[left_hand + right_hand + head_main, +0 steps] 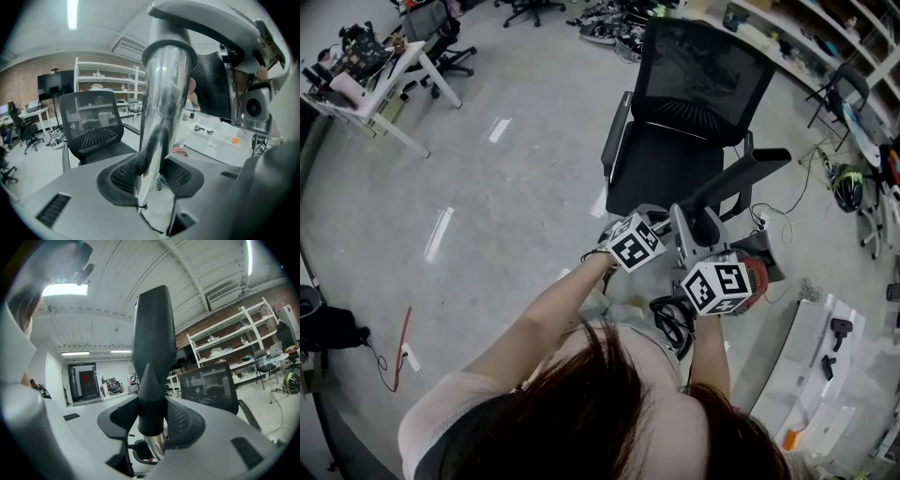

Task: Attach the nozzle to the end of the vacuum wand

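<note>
Reaches forward over a grey floor (pixel 487 206) with both arms, the two marker cubes (pixel 635 242) side by side ahead of the chest. With the left tongs (pixel 152 176), grips the chrome vacuum wand (pixel 165 93), black mesh pads (pixel 123 176) pressed against both of its sides; in the left gripper view, the tube rising away from the camera to a dark ring (pixel 166 52) under a grey housing. With the right tongs (pixel 151 420), clamps the black nozzle (pixel 151 348) low on its body, pads tight on either flank; in the right gripper view, the nozzle's flat, wide end pointing up past the tongs, and a short stub of chrome tube showing just under the nozzle's lower rim, touching it. Holds both pieces close together in front of a black mesh office chair (pixel 694 103). Further right, well apart from the tongs, a white tabletop (pixel 802 361) with a few small dark parts on it
</note>
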`<state>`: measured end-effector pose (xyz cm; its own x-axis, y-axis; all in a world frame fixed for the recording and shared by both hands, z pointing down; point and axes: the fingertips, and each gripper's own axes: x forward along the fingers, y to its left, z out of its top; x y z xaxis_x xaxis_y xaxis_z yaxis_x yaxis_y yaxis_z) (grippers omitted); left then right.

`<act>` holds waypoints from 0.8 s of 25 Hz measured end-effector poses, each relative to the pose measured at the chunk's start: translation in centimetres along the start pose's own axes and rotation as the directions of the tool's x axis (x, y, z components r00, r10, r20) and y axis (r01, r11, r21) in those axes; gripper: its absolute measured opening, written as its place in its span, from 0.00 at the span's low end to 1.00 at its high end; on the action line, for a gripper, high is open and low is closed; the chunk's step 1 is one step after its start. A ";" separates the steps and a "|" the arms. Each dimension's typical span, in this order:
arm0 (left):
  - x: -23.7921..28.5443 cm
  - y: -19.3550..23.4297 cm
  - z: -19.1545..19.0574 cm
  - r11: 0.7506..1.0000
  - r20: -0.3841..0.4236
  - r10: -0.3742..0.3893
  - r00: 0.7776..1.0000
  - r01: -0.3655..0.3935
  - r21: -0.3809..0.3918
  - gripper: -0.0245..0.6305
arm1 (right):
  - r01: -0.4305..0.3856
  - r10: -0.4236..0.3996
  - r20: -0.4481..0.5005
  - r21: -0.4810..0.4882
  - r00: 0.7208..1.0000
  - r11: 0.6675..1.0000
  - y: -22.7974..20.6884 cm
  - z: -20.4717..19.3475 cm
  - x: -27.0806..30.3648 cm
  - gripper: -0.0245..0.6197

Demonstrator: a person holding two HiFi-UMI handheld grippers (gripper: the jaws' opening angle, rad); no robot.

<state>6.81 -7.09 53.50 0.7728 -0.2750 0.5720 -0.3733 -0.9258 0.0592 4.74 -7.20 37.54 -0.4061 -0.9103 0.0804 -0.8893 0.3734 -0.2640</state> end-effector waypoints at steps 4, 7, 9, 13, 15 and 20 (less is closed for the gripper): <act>-0.5 -0.2 0.1 0.998 -0.006 -0.049 0.999 0.049 0.043 0.28 | 0.007 -0.007 -0.005 -0.028 1.000 1.000 0.5 0.1 0.1 0.31; -0.5 0.1 0.0 0.999 0.008 -0.021 1.000 0.021 0.033 0.28 | 0.051 -0.051 -0.015 -0.030 0.999 0.998 0.5 0.0 0.4 0.31; -0.4 0.3 0.1 1.000 0.023 0.008 1.000 -0.009 0.023 0.28 | 0.104 -0.105 -0.017 -0.032 0.994 0.994 0.2 -0.1 0.4 0.32; -0.3 0.6 0.2 0.998 0.052 0.058 0.997 -0.059 0.006 0.28 | 0.191 -0.194 -0.044 -0.064 0.980 0.979 -0.1 -0.6 0.4 0.31; -0.3 0.6 0.2 0.999 0.052 0.053 0.997 -0.054 0.006 0.28 | 0.193 -0.197 -0.051 -0.065 0.979 0.979 0.0 -0.8 0.5 0.31; -0.7 0.5 0.0 0.999 0.057 0.028 0.998 -0.030 0.018 0.28 | 0.105 -0.111 -0.106 -0.063 0.988 0.992 0.6 -1.0 0.5 0.31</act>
<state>6.08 -7.36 53.14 0.7899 -0.3157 0.5257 -0.3869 -0.9217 0.0279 3.76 -7.23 38.36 -0.3245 -0.9222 0.2103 -0.9386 0.2863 -0.1927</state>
